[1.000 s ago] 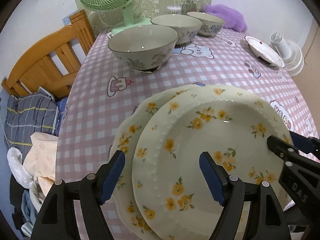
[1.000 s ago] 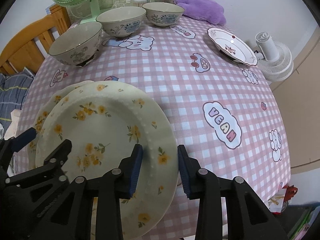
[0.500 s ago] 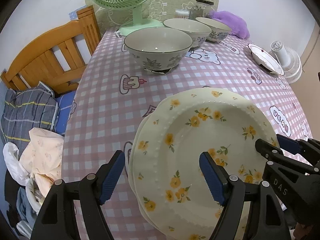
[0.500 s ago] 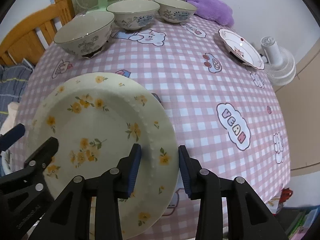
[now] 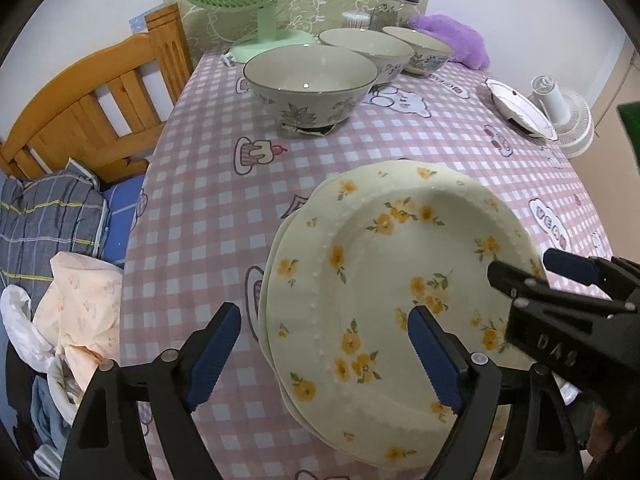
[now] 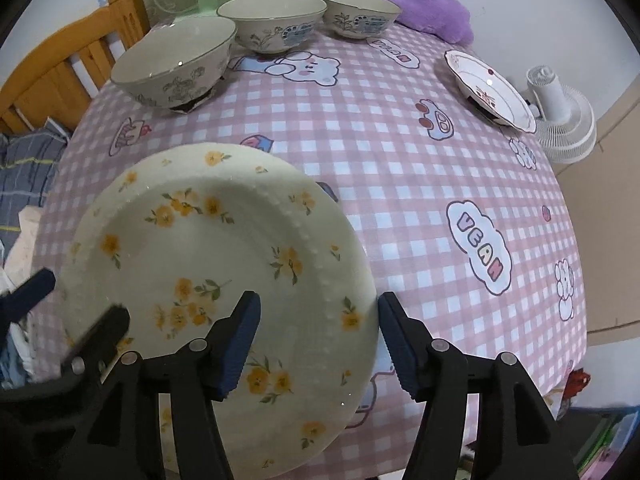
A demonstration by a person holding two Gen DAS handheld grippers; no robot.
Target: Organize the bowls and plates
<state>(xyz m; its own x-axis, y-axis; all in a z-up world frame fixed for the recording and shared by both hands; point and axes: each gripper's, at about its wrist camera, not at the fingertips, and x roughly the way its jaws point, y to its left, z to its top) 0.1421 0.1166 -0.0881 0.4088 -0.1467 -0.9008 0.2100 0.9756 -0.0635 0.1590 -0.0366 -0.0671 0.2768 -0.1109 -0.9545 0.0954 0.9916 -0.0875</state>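
Pink gingham worktop (image 6: 360,152), three bowls (image 6: 176,68) at the far edge. My right hand-held gripper (image 6: 318,344) is opening off the yellow-flowered plate (image 6: 208,280), now stacked on its twin; my left hand-held gripper (image 5: 320,356) is opening too, empty. The red-patterned plate (image 6: 490,88) looks next.

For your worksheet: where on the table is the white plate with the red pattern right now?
In the right wrist view, the white red-patterned plate sits alone at the table's far right edge, beside the white fan and apart from the three bowls at the back.
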